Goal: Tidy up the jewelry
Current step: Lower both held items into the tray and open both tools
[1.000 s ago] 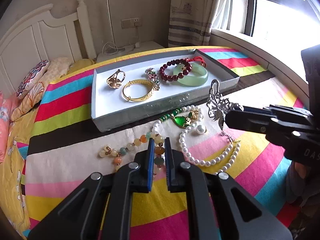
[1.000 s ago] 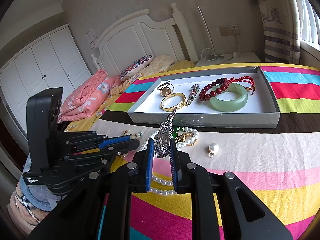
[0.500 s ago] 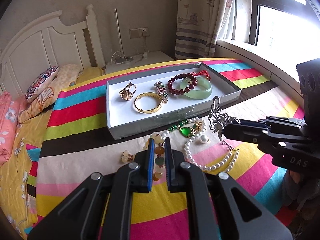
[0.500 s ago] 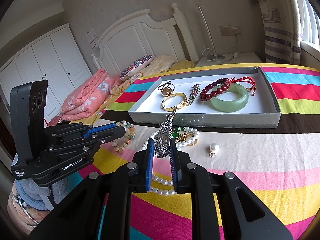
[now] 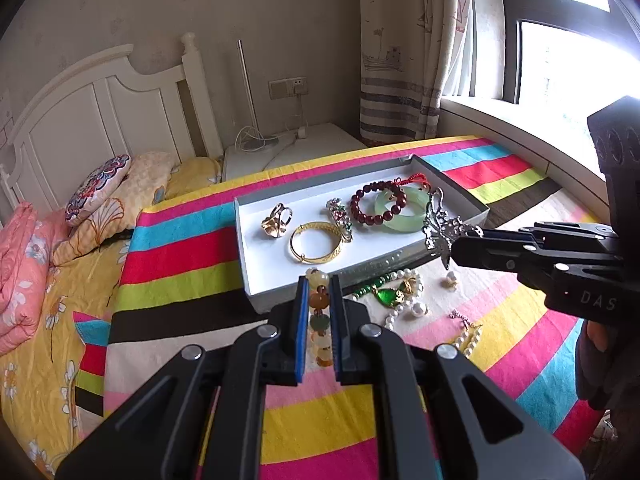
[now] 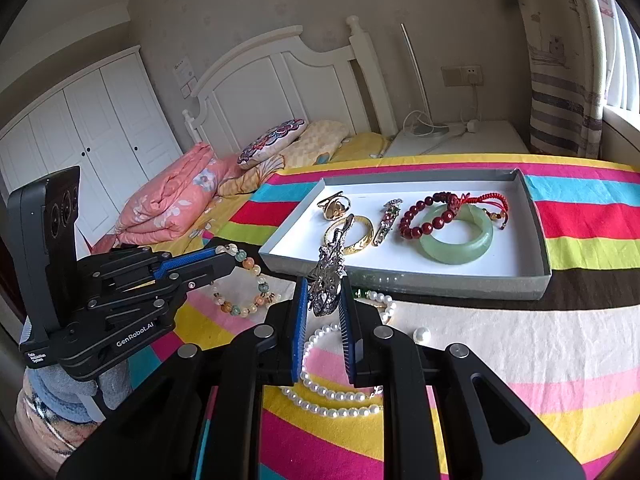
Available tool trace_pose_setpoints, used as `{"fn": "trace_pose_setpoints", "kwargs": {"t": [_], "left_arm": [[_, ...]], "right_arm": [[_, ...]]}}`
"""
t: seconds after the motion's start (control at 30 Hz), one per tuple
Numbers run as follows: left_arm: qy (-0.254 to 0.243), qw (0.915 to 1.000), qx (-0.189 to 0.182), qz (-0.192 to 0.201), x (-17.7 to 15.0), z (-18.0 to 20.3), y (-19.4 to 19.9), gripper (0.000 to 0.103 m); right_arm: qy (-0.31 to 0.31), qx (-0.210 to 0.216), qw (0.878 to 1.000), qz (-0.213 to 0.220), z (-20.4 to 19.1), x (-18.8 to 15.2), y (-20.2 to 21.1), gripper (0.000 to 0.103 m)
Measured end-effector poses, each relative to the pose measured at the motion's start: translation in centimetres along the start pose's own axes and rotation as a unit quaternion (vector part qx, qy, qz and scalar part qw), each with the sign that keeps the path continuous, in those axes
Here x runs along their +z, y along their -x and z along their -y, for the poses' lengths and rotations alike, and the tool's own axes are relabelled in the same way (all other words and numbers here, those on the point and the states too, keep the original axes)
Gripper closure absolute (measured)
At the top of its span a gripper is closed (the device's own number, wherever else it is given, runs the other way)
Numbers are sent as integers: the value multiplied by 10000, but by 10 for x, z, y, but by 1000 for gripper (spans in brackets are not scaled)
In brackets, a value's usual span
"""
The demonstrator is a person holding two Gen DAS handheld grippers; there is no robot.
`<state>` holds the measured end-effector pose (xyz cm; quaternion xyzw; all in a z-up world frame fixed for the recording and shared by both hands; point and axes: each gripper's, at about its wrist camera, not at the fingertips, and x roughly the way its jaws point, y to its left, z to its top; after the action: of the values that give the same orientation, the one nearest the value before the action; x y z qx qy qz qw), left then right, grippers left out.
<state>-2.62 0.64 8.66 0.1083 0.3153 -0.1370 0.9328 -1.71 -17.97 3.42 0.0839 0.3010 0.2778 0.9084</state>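
Left gripper (image 5: 319,312) clamped on a multicolour beaded bracelet (image 5: 320,320), beads stacked between the blue pads. In the right wrist view the bracelet loop (image 6: 244,284) hangs from the fingertips, lifted off the striped bedspread (image 6: 520,360), just short of the tray's left corner. Left gripper reaches in low from the left, fingers pointing level toward the tray.

Right gripper (image 6: 324,300) pinched on a silver butterfly hair clip (image 6: 330,276), clip upright between the pads, tip poking up over the tray's near wall. From the left wrist view the clip (image 5: 440,228) is held in the air at the tray's near right edge, right gripper body coming in level from the right.

Landmark: white shallow tray (image 5: 248,248) on the bedspread. Inside tray, left to right: gold ring (image 5: 277,222), gold bangle (image 5: 316,242), small jewelled clip (image 5: 340,218), dark red bead bracelet (image 5: 378,208) with red cord, pale green jade bangle (image 5: 402,214), the bead bracelet overlapping the bangle.

In front of tray, on the bedspread: green pendant necklace (image 5: 386,294) with pearls, pearl strand (image 6: 332,396), loose pearl earring (image 6: 421,335), another small pearl piece (image 5: 451,279).

Behind tray: white headboard (image 6: 280,80), pillows (image 6: 276,142), folded pink quilt (image 6: 172,200), white nightstand (image 5: 296,152), curtain (image 5: 396,48).
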Motion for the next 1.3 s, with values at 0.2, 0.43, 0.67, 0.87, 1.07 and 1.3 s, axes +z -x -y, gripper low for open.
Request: {"fn": "trace_pose_setpoints", "kwargs": {"t": [0.2,0.43,0.67,0.87,1.07,1.3], "left_arm": [[-180,9996,104,172,30,1,1,94],[-110,9994,275,180,67,-12,-19,94],[293,9986,399,-167,82,-36,-67,94],[449,9965,550,-439,76,-44,-101,94],[588,9940,730,-559,66,-51,-117,72],[771,9927,884,-283,59,-64,-100,32]], "right_arm": [[10,-17,10000,-29,4,25,-11,87],[-60,-147,9995,-266,13,53,-47,87],[-103,-373,9970,-666,18,77,-95,87],[-215,-585,9929,-1011,23,91,-139,87],[-184,-742,9901,-1176,27,93,-168,86],[-435,-673,9919,-987,41,94,-155,77]]}}
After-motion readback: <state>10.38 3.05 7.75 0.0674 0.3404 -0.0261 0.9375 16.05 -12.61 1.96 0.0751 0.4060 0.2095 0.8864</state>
